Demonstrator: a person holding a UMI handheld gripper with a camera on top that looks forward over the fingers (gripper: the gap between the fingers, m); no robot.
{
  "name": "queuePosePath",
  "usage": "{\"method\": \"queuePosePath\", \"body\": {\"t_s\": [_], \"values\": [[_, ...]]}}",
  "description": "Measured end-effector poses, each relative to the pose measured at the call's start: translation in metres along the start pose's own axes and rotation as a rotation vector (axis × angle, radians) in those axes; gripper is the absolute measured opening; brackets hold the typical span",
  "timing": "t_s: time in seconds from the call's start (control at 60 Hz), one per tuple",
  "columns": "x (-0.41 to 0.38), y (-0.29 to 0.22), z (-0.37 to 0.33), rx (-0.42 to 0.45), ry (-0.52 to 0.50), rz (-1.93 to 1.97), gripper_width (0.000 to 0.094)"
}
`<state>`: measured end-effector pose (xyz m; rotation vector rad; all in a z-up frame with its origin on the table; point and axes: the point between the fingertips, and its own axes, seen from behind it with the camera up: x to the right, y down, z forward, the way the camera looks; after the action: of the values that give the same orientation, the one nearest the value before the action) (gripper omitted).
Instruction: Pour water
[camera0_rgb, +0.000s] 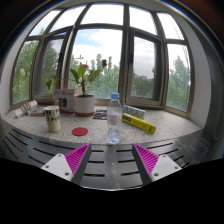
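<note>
A bay window (105, 50) fills the scene far beyond the gripper (112, 160), its panes showing trees and sky. Below it a pale sill (170, 122) runs across, ahead of the fingers, carrying everything else. A potted plant (84, 90) with green leaves and red blooms stands beyond the left finger, well back near the glass, with a small box (65, 98) just beside it. The bottle (114, 117), clear with a blue cap on, stands upright on the sill straight ahead of the gap between the fingers, well apart from them. A yellow packet (139, 123) lies flat just right of the bottle. A cup (52, 119) stands upright ahead of the left finger, left of the bottle. A red lid (80, 131) lies flat between cup and bottle. The fingers are spread wide, magenta pads (77, 157) facing each other, with nothing between them.
</note>
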<state>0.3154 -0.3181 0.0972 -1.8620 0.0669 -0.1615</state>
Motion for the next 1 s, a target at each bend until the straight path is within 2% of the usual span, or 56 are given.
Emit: {"method": "queuePosePath", "body": {"t_s": [0.167, 0.35, 0.4, 0.467, 0.5, 0.65, 0.7, 0.85, 1.0], "values": [[0.008, -0.040, 0.120, 0.054, -0.050, 0.022, 0.0804], [0.005, -0.045, 0.208, 0.057, -0.058, 0.002, 0.0735], [0.006, -0.045, 0.223, 0.060, -0.055, -0.016, 0.0671], [0.004, -0.047, 0.234, 0.064, -0.048, -0.029, 0.0499], [0.004, -0.048, 0.236, 0.067, -0.049, -0.021, 0.0482], [0.011, -0.047, 0.235, 0.072, 0.007, -0.011, 0.0330], [0.010, -0.047, 0.233, 0.067, 0.020, -0.027, 0.0306], [0.019, -0.072, 0.218, 0.086, 0.125, -0.084, 0.0306], [0.044, -0.145, 0.190, 0.142, 0.337, -0.270, 0.0305]]}}
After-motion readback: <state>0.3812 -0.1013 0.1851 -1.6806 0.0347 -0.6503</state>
